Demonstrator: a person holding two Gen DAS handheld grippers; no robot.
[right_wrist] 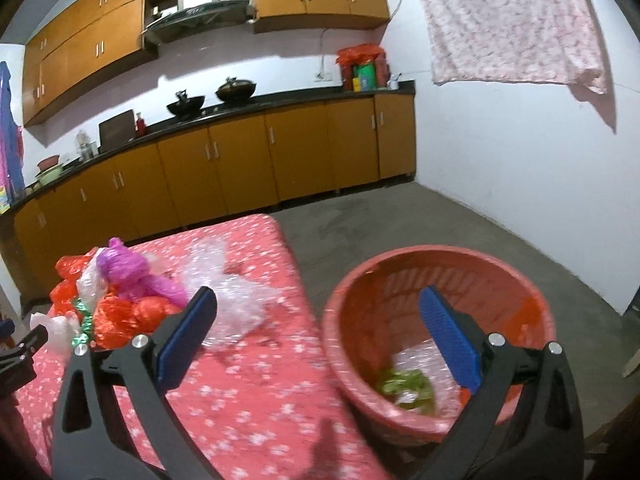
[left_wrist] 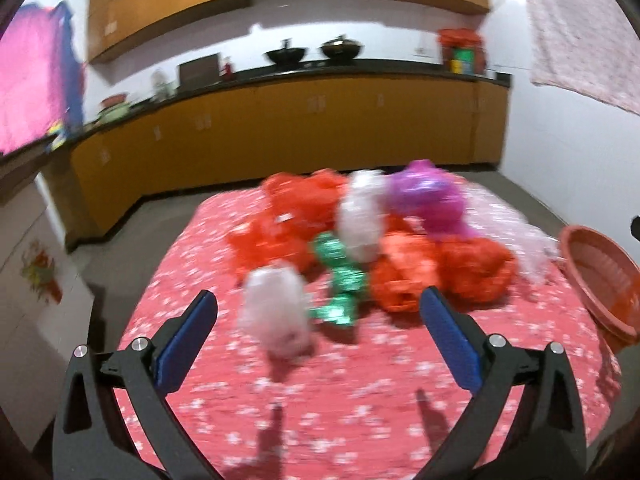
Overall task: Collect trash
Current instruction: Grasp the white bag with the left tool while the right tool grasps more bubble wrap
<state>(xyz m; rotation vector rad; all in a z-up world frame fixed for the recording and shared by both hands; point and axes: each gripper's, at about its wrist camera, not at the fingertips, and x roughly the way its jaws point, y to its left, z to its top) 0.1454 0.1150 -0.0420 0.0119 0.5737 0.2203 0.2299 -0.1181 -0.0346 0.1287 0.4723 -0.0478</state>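
Note:
A heap of crumpled plastic bags lies on the red flowered tablecloth (left_wrist: 360, 400): red bags (left_wrist: 472, 268), a purple bag (left_wrist: 428, 196), white bags (left_wrist: 276, 312), green foil (left_wrist: 340, 280) and clear bubble wrap (right_wrist: 228, 300). My left gripper (left_wrist: 318, 308) is open and empty above the cloth, with the nearest white bag between its fingers' line. My right gripper (right_wrist: 318, 304) is open and empty over the table's right edge, beside the red basket (right_wrist: 532, 304). The basket holds green scraps (right_wrist: 408, 388) and clear plastic.
The basket stands off the table's right side, also seen in the left wrist view (left_wrist: 600, 276). Orange kitchen cabinets (right_wrist: 240, 168) and a counter with woks run along the back. A grey floor (right_wrist: 400, 216) lies beyond the table. A cloth (right_wrist: 512, 20) hangs on the right wall.

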